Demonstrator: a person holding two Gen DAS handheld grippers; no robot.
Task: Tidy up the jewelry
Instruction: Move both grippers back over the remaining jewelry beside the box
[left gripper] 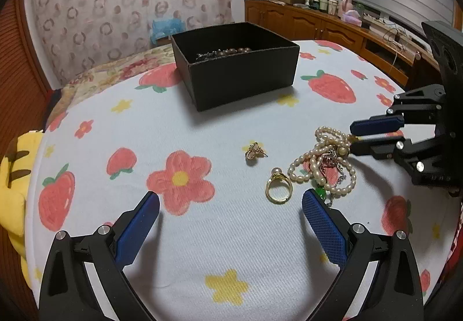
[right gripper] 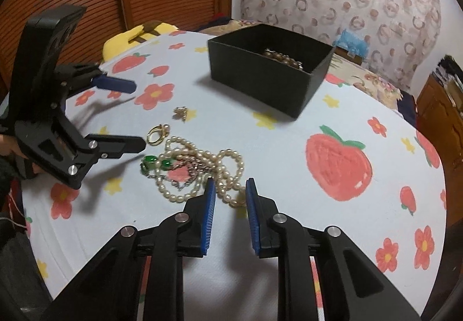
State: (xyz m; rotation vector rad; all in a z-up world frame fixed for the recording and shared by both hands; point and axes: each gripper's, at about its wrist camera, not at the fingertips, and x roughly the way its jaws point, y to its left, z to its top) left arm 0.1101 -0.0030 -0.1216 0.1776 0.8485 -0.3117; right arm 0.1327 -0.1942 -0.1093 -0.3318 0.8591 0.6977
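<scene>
In the left wrist view, the left gripper (left gripper: pixel 230 204) hovers low over the worktop (left gripper: pixel 202 248), which is covered by a pale cloth printed with strawberries and flowers. Its blue-padded fingers (left gripper: pixel 136 230) are spread wide apart with nothing between them. Ahead of the left finger, toward the middle, a small gold earring (left gripper: pixel 254 151) lies alone on the cloth. Just right of it and nearer the camera sits a gold ring with a pearl (left gripper: pixel 279 185), standing apart from the earring and close beside the tangle to its right. That tangle is a pearl necklace (left gripper: pixel 324 159) heaped in loops with a thin silver chain and a green stone pendant (left gripper: pixel 320 193) at its near edge, just beyond the tip of the right finger. Behind all of this, well apart, stands an open black box (left gripper: pixel 240 72) with dark beads (left gripper: pixel 231 52) lying inside it.

At the far right, the right gripper (left gripper: pixel 351 136) reaches in at the necklace's edge. In the right wrist view its fingers (right gripper: pixel 209 214) stand only narrowly parted, and a loop of the pearl necklace (right gripper: pixel 199 173) runs into the gap between their tips; whether the pads press on the pearls cannot be told. The left gripper (right gripper: pixel 140 115) shows at the left there, fingers wide, near the ring (right gripper: pixel 157 132).
</scene>
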